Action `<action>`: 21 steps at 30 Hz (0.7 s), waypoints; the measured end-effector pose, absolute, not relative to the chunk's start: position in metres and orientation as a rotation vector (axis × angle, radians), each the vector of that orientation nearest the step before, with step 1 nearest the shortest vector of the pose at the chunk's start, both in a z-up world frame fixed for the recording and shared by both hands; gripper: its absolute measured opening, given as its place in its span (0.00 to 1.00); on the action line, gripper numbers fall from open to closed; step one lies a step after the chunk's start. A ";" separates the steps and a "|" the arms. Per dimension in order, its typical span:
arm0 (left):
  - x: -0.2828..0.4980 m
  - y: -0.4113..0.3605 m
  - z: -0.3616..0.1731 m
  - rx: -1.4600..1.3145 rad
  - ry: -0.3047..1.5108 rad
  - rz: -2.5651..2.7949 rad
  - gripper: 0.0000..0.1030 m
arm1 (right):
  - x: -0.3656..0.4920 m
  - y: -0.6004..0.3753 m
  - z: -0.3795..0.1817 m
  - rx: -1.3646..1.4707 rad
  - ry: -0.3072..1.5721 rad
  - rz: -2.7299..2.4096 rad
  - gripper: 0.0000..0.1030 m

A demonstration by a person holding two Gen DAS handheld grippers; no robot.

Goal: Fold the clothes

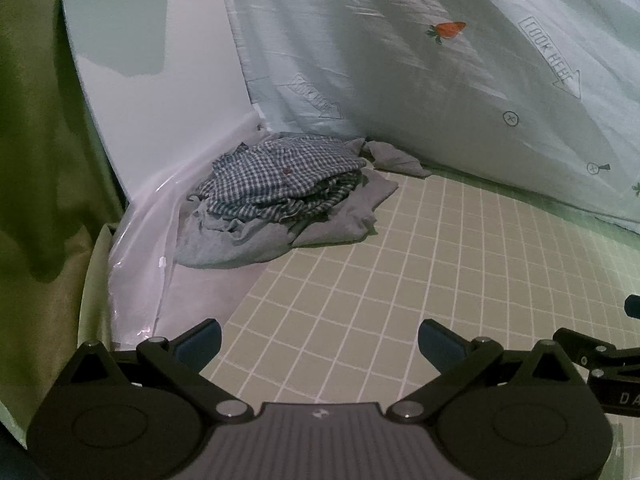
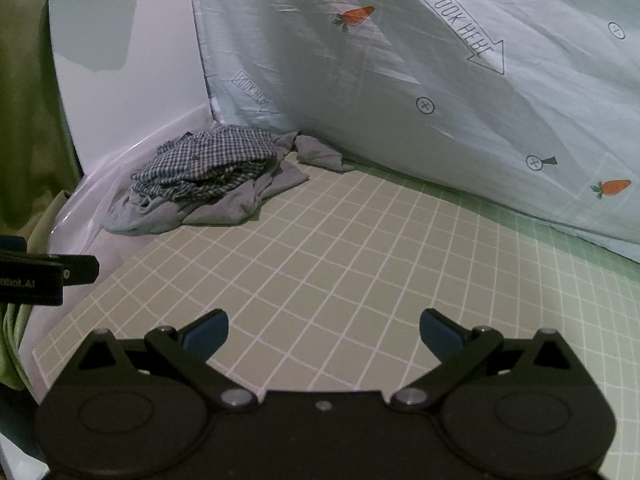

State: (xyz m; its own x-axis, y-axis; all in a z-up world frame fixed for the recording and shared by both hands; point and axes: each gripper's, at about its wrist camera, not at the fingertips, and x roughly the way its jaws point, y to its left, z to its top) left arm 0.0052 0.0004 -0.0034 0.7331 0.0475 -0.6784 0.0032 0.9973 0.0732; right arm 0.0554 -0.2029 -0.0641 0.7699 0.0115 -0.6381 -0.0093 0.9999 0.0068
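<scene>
Black two-fingered left tongs point(image 1: 319, 340) sit lowest in the left wrist view, blue-padded fingers spread wide apart with nothing between them, hovering over the grid surface; the matching right tongs point(image 2: 324, 330) in the right wrist view are likewise parted and empty, and each tool's black body edges into the other's view at the side. Largest in both views is the pale blue-green quilt point(image 1: 420, 60) point(image 2: 400, 60), printed with orange carrots, small circled crosses and "LOOK HERE" arrows, slumped along the far side and right of the scene. Below it spreads the olive-green mat with a white square grid point(image 1: 400, 260) point(image 2: 340, 240), lying flat on the bed and reaching from the quilt's lower edge to the tongs. A white glossy panel point(image 1: 160, 80) point(image 2: 128, 80) stands upright at far left, with clear wrinkled plastic sheeting point(image 1: 140, 248) at its foot and green fabric point(image 1: 32, 140) beyond it. Clothes lie heaped at the far left corner of the mat, against the panel and quilt, well apart from both tongs: a crumpled grey garment point(image 1: 248, 236) point(image 2: 160, 212) at the bottom, and resting on it a bunched blue-and-white checked shirt point(image 1: 288, 172) point(image 2: 208, 164) with a small button showing.
</scene>
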 end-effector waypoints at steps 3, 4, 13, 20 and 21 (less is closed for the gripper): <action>0.008 -0.001 -0.004 0.071 0.750 0.022 1.00 | 0.056 -0.202 -0.065 0.004 0.692 0.008 1.00; 0.009 -0.001 -0.004 0.071 0.751 0.022 1.00 | 0.057 -0.202 -0.065 0.005 0.694 0.008 1.00; 0.027 -0.009 -0.008 0.043 0.757 0.012 1.00 | 0.074 -0.216 -0.067 0.019 0.706 -0.009 1.00; 0.058 -0.004 -0.013 0.011 0.774 0.044 1.00 | 0.106 -0.223 -0.073 0.038 0.718 -0.017 1.00; 0.066 0.000 -0.013 -0.004 0.777 0.054 1.00 | 0.111 -0.224 -0.074 0.041 0.720 -0.017 1.00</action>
State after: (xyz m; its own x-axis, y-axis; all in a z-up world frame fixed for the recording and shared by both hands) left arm 0.0656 -0.0003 -0.0131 0.7114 0.0474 -0.7012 -0.0503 0.9986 0.0165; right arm 0.1114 -0.2237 -0.0736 0.7517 -0.0015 -0.6595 0.0294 0.9991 0.0313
